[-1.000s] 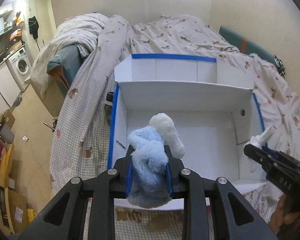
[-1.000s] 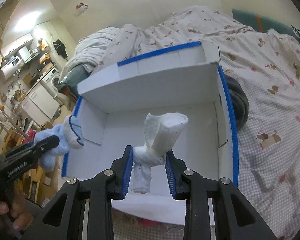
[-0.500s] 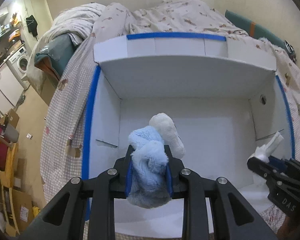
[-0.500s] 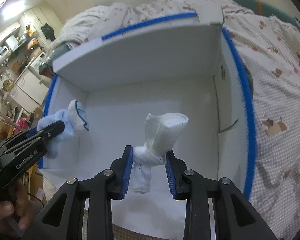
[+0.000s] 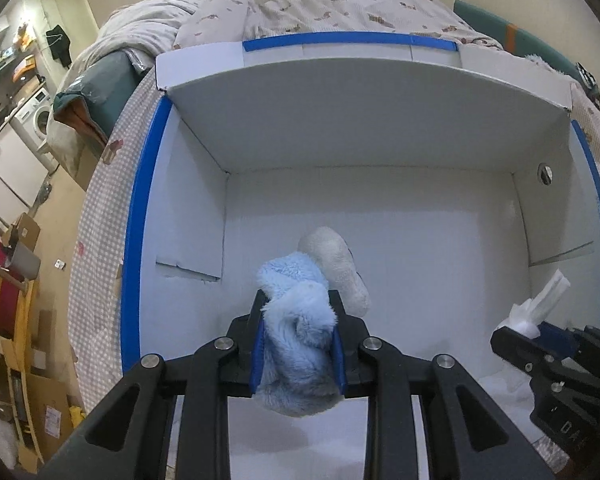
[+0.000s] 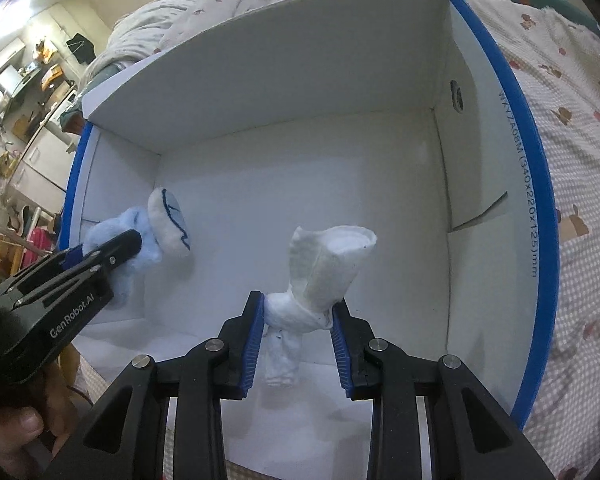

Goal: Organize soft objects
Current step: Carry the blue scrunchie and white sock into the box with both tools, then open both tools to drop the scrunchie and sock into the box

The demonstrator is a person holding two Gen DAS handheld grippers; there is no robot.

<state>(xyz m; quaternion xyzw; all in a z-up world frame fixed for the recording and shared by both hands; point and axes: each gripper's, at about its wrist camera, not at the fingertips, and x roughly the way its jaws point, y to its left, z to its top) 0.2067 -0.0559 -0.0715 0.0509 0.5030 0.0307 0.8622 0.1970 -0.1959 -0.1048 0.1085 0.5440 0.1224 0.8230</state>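
A white cardboard box (image 5: 380,128) (image 6: 260,80) with blue-taped rims lies open on the bed, its floor bare. My left gripper (image 5: 299,312) is shut on a fluffy light-blue sock bundle (image 5: 296,320) with a cream toe, held low inside the box near its left side. My right gripper (image 6: 299,312) is shut on a rolled white sock (image 6: 324,272), held over the box floor near the front. In the right wrist view the left gripper (image 6: 136,244) and its blue sock (image 6: 156,236) show at the left; in the left wrist view the right gripper (image 5: 520,332) shows at the right edge.
The box sits on a checked bedspread (image 6: 572,160) with a rumpled duvet (image 5: 320,12) behind it. Left of the bed are a washing machine (image 5: 36,120), cardboard and clutter on the floor. A hand (image 6: 12,436) holds the left gripper's handle.
Both grippers have sunk into the box with their socks still gripped; the box walls now fill more of both views.
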